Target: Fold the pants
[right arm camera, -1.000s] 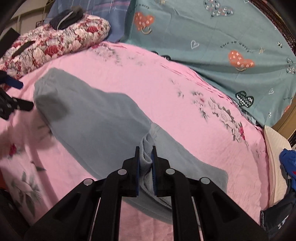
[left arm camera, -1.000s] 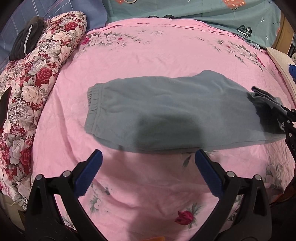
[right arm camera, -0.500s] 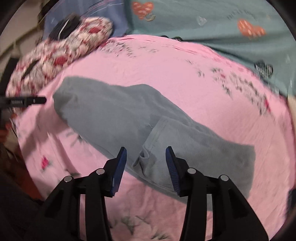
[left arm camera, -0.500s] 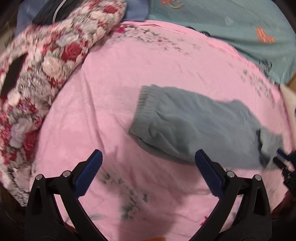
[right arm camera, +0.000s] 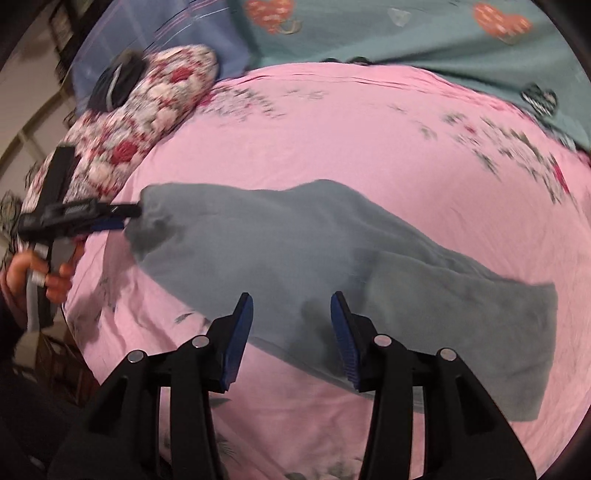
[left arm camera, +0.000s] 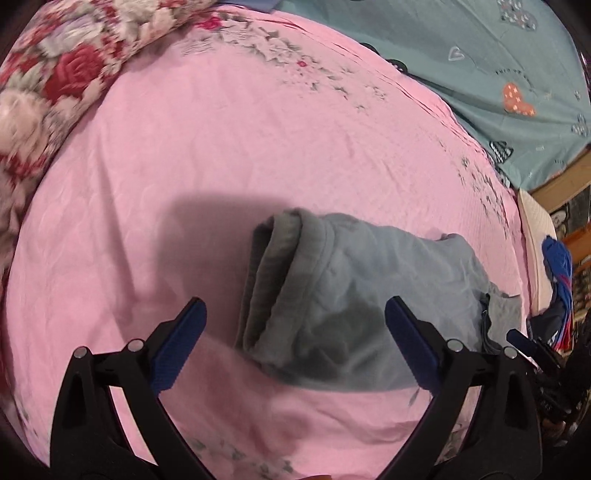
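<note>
Left tongs: wide, nothing between the pads, hovering over the pants' rolled end, which sits just ahead of them at lower centre of the left view. Right tongs: jaws part-open, no cloth pinched; the grey fabric lies beneath and just beyond the tips.

Key relation: in the right view the pants' long axis runs from middle left to lower right. The left tongs show there at middle left, tips at the far-left end of the cloth; contact unclear through the blur. The right tongs stand over the near edge around mid-length. So each end has its own nearer hand; the left looks better placed for a first pinch.

Surface: pink floral bedsheet, soft, slightly creased. Red rose quilt at upper left, teal heart-print fabric along the top.
</note>
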